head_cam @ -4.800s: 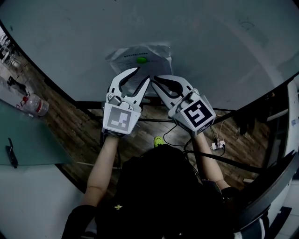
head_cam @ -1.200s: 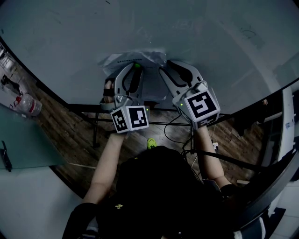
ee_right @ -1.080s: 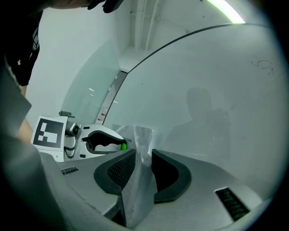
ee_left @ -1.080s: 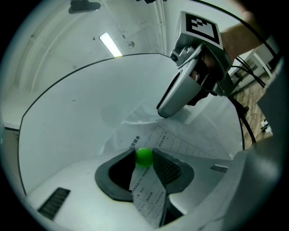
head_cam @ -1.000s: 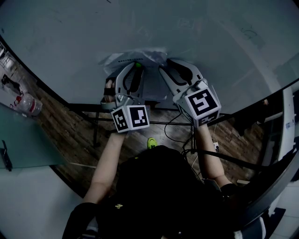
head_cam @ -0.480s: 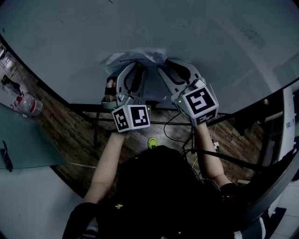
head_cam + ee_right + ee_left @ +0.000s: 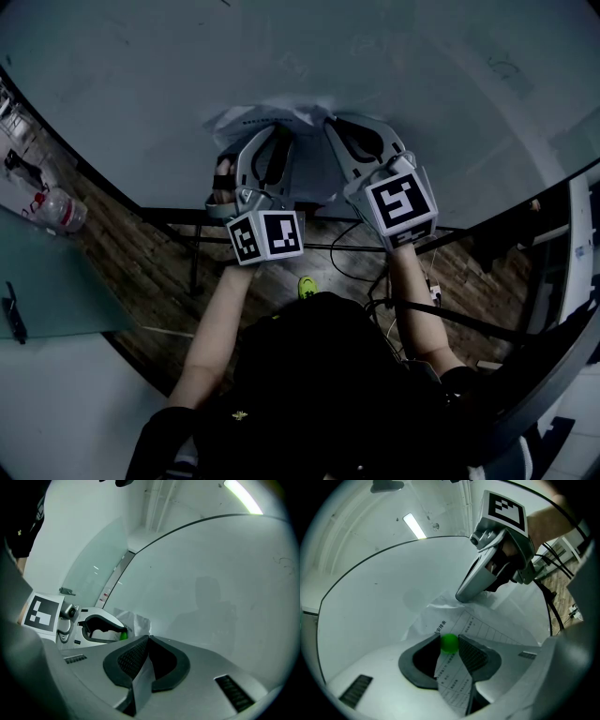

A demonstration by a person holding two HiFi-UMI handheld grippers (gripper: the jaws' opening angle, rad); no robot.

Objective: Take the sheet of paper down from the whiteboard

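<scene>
Closest to the lens: a dark top (image 7: 319, 394) and two bare forearms stretched toward the board. Beyond them, the marker cubes, then both tongs side by side at the sheet.

Left gripper (image 7: 450, 640): clamped partway open on a green magnet (image 7: 449, 643), a pad pressing on either side of it and a strip of the sheet of paper (image 7: 480, 630) hanging down between the jaws.

Right gripper (image 7: 148, 638): closing on the sheet's right edge, tips all but together, paper pinched between the pads.

Sheet crumpled, printed with a table of lines, lying against the whiteboard (image 7: 394, 66) low down, close to its bottom edge and about midway along it.

Off to the left, below the board's lower left corner: a plastic bottle (image 7: 64, 212) beside a pale tabletop (image 7: 66, 291), above a wood-patterned floor (image 7: 159, 272).
</scene>
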